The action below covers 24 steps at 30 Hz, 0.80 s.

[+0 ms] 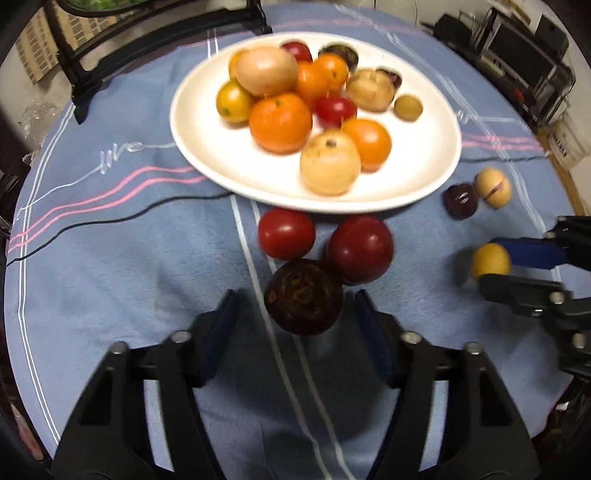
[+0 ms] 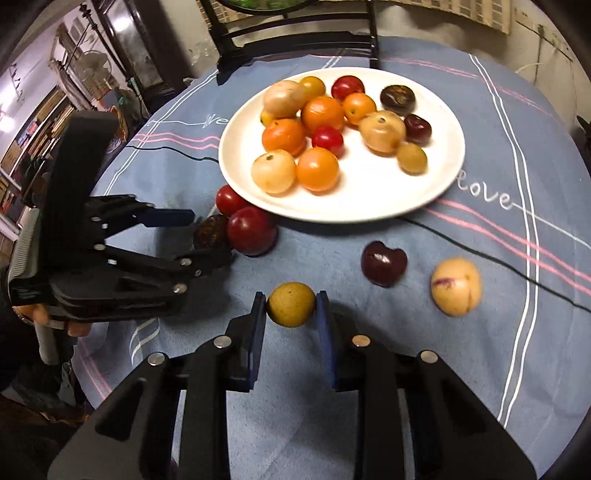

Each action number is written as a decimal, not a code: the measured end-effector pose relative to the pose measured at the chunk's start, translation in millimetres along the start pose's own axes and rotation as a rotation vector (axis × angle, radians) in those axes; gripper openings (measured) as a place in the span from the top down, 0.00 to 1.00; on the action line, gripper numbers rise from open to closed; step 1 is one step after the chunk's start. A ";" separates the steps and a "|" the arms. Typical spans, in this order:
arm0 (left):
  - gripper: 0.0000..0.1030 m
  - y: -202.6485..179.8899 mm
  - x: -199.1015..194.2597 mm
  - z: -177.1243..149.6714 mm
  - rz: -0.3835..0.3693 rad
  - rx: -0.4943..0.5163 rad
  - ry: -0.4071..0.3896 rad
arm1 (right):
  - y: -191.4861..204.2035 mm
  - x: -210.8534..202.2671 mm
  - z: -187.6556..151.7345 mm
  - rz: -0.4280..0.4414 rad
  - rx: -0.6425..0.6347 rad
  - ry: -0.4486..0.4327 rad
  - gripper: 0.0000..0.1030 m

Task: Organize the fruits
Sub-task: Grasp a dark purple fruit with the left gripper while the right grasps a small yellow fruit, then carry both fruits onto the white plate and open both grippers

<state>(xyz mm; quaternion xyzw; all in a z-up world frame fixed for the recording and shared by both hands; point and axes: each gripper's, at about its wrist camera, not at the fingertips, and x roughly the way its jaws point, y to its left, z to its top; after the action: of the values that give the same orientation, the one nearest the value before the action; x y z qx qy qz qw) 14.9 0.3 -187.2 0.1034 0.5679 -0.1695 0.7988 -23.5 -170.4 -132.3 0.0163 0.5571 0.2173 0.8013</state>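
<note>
A white plate (image 1: 207,147) (image 2: 369,192) at the back of the table holds several orange, red, tan and dark fruits. A dark brown-purple fruit (image 1: 303,297) (image 2: 212,230) lies on the blue cloth between the fingers of my left gripper (image 1: 295,295), with a small gap on each side, so the gripper is open. My right gripper (image 2: 291,300) is shut on a small yellow fruit (image 2: 291,304) (image 1: 491,260) just above the cloth. Two red fruits (image 1: 286,232) (image 1: 360,249) lie right behind the dark one, by the plate's near rim.
A dark red fruit (image 2: 384,264) and a pale fruit with a purple streak (image 2: 456,286) lie loose on the cloth to the right. A black chair (image 2: 295,33) stands behind the table. The round table's edge curves close on both sides. A hand (image 2: 37,314) holds the left gripper.
</note>
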 end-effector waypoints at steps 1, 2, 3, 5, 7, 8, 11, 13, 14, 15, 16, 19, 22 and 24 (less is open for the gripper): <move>0.57 -0.1 0.3 -0.1 0.001 0.004 0.000 | -0.5 1.0 -1.3 0.002 0.006 0.001 0.73; 0.58 0.0 -0.9 -0.2 -0.002 0.004 -0.001 | -0.2 1.4 -3.9 0.003 0.009 0.002 0.73; 0.58 2.0 -4.1 -1.3 -0.013 -0.001 -0.003 | 0.2 2.2 -4.6 0.003 0.011 0.002 0.73; 0.58 5.6 -11.3 -3.4 -0.016 -0.009 -0.015 | -0.4 0.6 -6.9 0.007 0.014 0.002 0.73; 0.58 10.1 -22.0 -6.4 -0.019 -0.024 -0.035 | -0.3 -0.9 -7.6 0.013 0.015 0.000 0.73; 0.58 12.9 -29.5 -7.7 -0.019 -0.034 -0.049 | 0.2 -1.7 -7.1 0.014 0.012 -0.001 0.73; 0.58 20.3 -48.1 -7.1 -0.020 -0.055 -0.091 | 1.7 -8.4 -3.7 0.018 0.002 -0.012 0.73; 0.58 23.1 -65.1 -0.2 -0.026 -0.067 -0.130 | 0.9 -21.0 1.4 0.010 -0.012 -0.037 0.73; 0.58 23.1 -72.7 4.6 -0.028 -0.070 -0.150 | 0.6 -24.5 4.5 0.007 -0.015 -0.046 0.73; 0.58 22.6 -82.4 11.7 -0.034 -0.071 -0.178 | -0.1 -30.0 11.1 0.004 -0.019 -0.064 0.73; 0.58 21.4 -89.8 17.3 -0.036 -0.066 -0.199 | -0.9 -38.0 19.6 -0.005 -0.029 -0.089 0.73; 0.58 11.1 -108.1 43.8 -0.025 -0.036 -0.258 | -4.1 -58.9 43.4 -0.017 -0.045 -0.157 0.73; 0.58 -0.7 -117.9 71.4 -0.007 -0.019 -0.290 | -10.6 -77.6 71.6 -0.026 -0.045 -0.222 0.73; 0.58 -9.8 -119.6 89.3 0.013 -0.005 -0.306 | -14.4 -84.1 88.3 -0.042 -0.043 -0.256 0.73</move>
<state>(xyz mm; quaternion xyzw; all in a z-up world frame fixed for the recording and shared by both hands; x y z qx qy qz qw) 53.3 -22.3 -44.5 0.0780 0.4394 -0.1768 0.8773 36.8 -195.1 -28.2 0.0152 0.4456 0.2083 0.8705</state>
